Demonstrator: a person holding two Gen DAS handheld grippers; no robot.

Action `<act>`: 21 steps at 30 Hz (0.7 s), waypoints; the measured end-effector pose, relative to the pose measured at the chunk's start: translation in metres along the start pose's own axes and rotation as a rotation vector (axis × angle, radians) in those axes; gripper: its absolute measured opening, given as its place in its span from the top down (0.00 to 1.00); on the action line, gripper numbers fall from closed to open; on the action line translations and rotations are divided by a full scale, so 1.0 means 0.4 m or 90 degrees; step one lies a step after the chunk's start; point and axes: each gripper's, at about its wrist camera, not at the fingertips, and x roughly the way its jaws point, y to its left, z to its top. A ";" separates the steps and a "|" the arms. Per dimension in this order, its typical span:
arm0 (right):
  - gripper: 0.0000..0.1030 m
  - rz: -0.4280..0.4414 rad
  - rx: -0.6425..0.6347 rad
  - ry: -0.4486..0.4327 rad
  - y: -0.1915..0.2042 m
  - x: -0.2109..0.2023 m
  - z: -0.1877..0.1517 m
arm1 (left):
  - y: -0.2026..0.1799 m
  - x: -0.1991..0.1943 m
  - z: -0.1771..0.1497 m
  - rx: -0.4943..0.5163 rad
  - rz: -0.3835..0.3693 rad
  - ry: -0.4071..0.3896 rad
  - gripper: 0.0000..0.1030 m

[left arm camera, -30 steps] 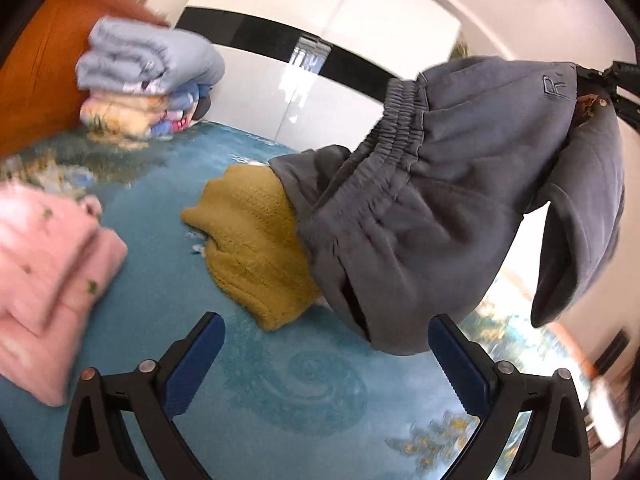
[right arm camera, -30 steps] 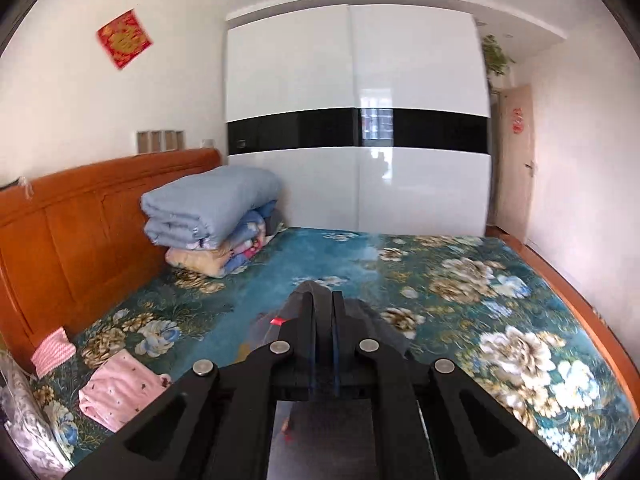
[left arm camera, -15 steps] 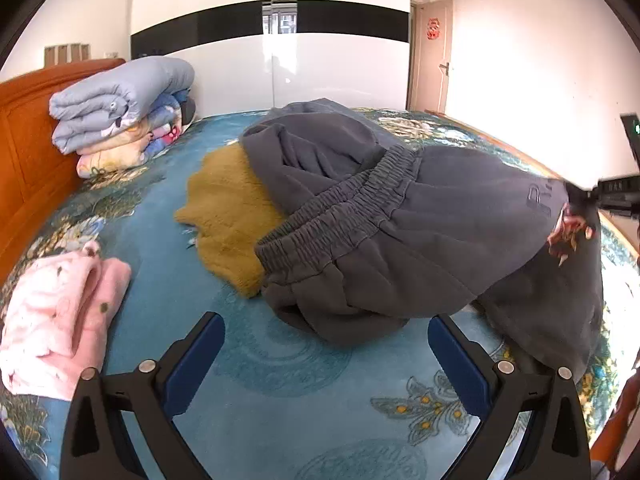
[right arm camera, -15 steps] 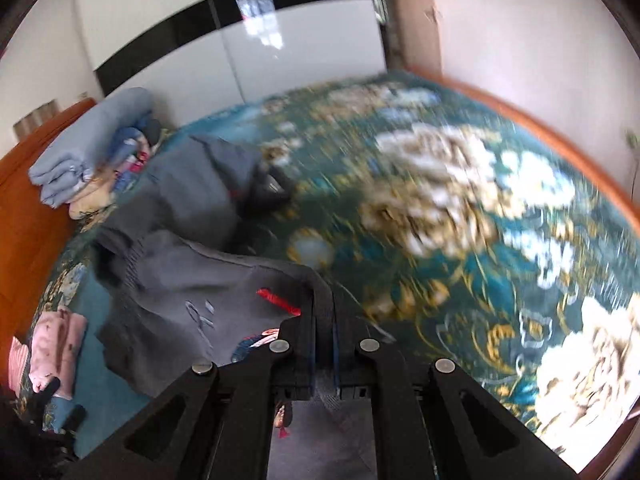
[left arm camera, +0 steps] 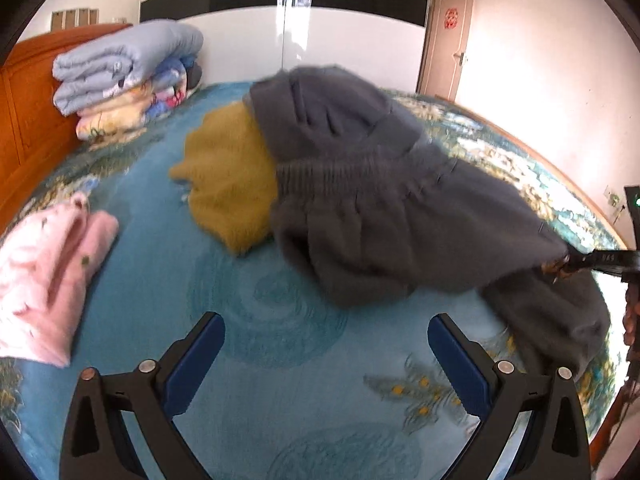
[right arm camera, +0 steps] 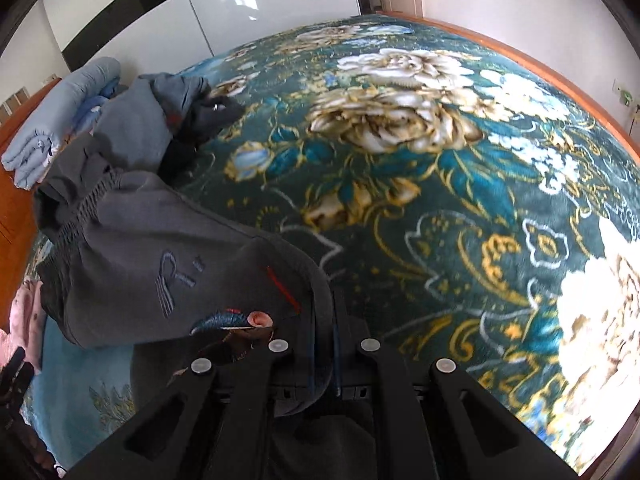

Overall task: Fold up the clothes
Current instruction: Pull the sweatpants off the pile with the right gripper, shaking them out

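Dark grey sweatpants (left arm camera: 400, 216) with an elastic waistband lie bunched on the blue floral bedspread (left arm camera: 280, 380), partly over a mustard yellow knit (left arm camera: 228, 184). My right gripper (right arm camera: 324, 336) is shut on a hem of the grey sweatpants (right arm camera: 160, 256) and holds that end low over the bed; it shows at the right edge of the left wrist view (left arm camera: 600, 258). My left gripper (left arm camera: 326, 354) is open and empty, above bare bedspread in front of the pants.
A folded pink garment (left arm camera: 44, 276) lies at the left. A stack of folded quilts (left arm camera: 120, 76) sits against the orange headboard (left arm camera: 24, 108). Another grey garment (right arm camera: 160, 120) lies further back. White wardrobe doors stand beyond the bed.
The right gripper has lowered the sweatpants from hanging in the air down onto the bed and pulled them rightward. The left gripper stayed open and tilted down toward the bedspread.
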 end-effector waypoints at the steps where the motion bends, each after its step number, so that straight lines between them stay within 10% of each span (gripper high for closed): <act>1: 0.93 -0.004 -0.004 0.004 0.005 0.000 -0.007 | 0.004 0.011 -0.008 0.000 0.001 0.008 0.00; 5: 0.88 -0.031 -0.030 0.002 0.020 -0.029 -0.009 | 0.015 0.050 -0.036 0.001 -0.006 0.035 0.00; 9: 0.59 -0.049 -0.052 -0.044 0.054 -0.083 0.051 | 0.018 0.075 -0.042 0.000 -0.015 0.046 0.00; 15: 0.38 0.046 -0.127 -0.019 0.243 -0.027 0.166 | 0.027 0.110 -0.047 -0.002 -0.016 0.066 0.00; 21: 0.38 0.078 -0.225 0.024 0.386 0.073 0.217 | 0.071 0.120 -0.018 -0.029 -0.044 0.065 0.00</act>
